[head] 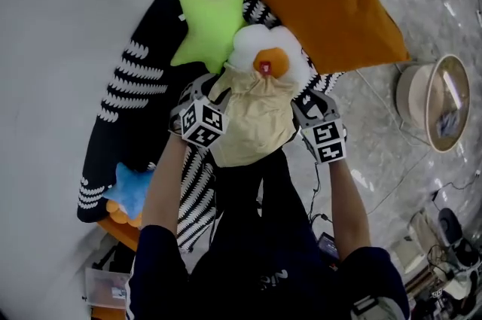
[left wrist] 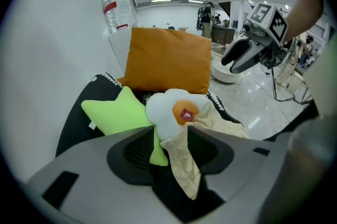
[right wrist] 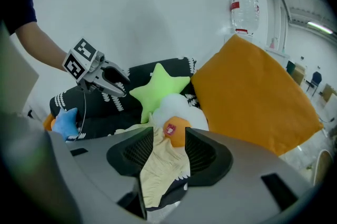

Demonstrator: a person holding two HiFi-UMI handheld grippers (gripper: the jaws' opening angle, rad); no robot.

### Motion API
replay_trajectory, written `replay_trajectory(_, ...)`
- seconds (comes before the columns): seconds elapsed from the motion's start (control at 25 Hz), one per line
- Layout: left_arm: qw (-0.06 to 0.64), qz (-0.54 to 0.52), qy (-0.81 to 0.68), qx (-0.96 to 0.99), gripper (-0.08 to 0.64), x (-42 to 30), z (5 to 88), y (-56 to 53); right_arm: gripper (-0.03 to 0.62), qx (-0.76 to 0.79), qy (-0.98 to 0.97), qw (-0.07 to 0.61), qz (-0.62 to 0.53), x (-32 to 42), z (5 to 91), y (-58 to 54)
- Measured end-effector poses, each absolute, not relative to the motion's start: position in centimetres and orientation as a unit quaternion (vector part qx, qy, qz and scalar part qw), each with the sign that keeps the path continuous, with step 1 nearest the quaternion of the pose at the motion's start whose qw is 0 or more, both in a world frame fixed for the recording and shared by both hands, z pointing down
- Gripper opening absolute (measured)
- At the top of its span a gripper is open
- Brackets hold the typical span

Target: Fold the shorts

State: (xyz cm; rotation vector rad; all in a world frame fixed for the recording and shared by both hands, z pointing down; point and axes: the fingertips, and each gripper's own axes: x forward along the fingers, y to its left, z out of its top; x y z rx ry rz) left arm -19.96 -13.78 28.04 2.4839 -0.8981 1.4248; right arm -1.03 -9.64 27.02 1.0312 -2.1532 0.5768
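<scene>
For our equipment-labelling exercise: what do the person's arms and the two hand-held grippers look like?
The left hand-held gripper and right hand-held gripper are grey with dark ribbed pads. Each carries a cube of black-and-white square markers. The person wears dark navy short sleeves.

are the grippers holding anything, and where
Seemingly nothing yet. Left gripper and right gripper each have a side edge of the shorts between their jaws, but the jaws stand apart, not clamped.

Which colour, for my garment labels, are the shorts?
Pale cream-yellow; the shorts show best in the head view.
</scene>
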Motion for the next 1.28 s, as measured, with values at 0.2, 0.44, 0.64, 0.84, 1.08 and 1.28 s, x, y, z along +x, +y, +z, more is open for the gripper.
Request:
replay_trajectory(0.2,0.028,0.546,-0.202,0.813,0.207,-19.9,33.1,-15.5,0.192,0.367,-0.82,0.367,0.241,-1.3,31.7,-12.0)
replay_trajectory(0.44,-0.036,0.618,-0.078,0.781,0.207,-20.7,39.8,-15.9,0.186,0.327,-0.813,0.405,0.26,-2.0,37.0,-13.1)
replay_trajectory(0.64,-0.066,0.674,-0.024,0.736,0.198,-22.0,44.5,-16.4,0.184,0.295,-0.81,0.43,0.269,-2.4,40.5,-12.6)
replay_trajectory(0.84,-0.08,0.7,-0.011,0.709,0.152,-22.5,47.7,-16.6,0.184,0.264,-0.812,0.443,0.272,-2.4,42.8,-11.9)
replay_trajectory(1.08,-0.094,0.726,-0.006,0.681,0.058,-22.9,48.7,-16.8,0.189,0.209,-0.8,0.484,0.287,-2.6,45.2,-11.2)
replay_trajectory(1.28,-0.009,0.739,-0.031,0.672,0.023,-23.3,47.8,-16.7,0.122,0.171,-0.771,0.533,0.304,-1.9,47.1,-10.1)
